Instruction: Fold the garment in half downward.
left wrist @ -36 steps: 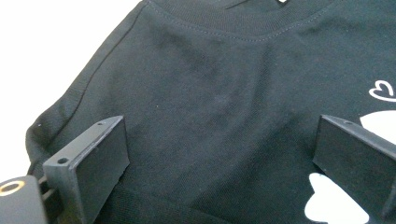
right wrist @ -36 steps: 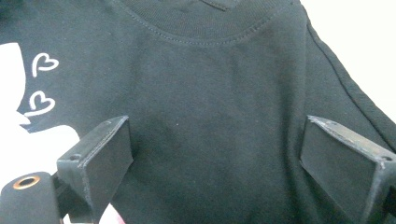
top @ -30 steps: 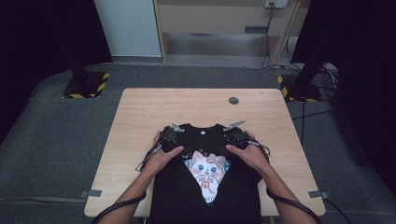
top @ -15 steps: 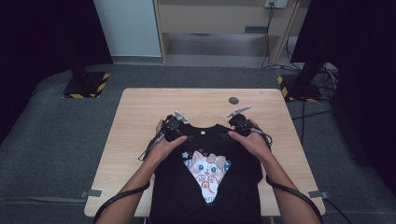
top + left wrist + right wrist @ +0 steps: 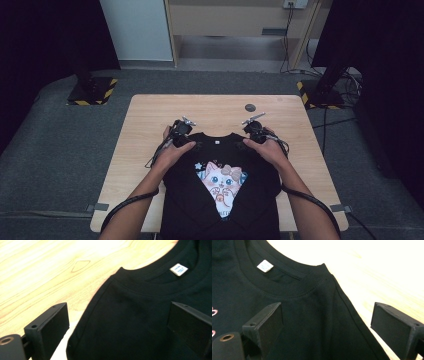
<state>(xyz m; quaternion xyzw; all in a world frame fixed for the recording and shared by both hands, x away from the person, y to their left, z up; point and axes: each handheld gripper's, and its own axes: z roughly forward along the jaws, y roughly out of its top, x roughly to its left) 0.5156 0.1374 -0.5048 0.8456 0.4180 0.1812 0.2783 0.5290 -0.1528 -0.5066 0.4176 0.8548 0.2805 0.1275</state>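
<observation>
The black T-shirt (image 5: 220, 190) is laid face up on the wooden table (image 5: 150, 120), collar toward the far edge, hem hanging over the near edge; its long axis runs away from the person. The left gripper (image 5: 181, 131) is stationed at the left shoulder, the right gripper (image 5: 256, 130) at the right shoulder, each equally near its own corner. In the left gripper view the jaws are seen spread, the shoulder seam lying between them, unpinched. The right gripper's jaws are likewise spread astride the opposite shoulder edge. A white neck label (image 5: 179, 269) with blue print is noted; the text cannot be read. A cartoon cat print (image 5: 221, 181) is noted on the chest.
</observation>
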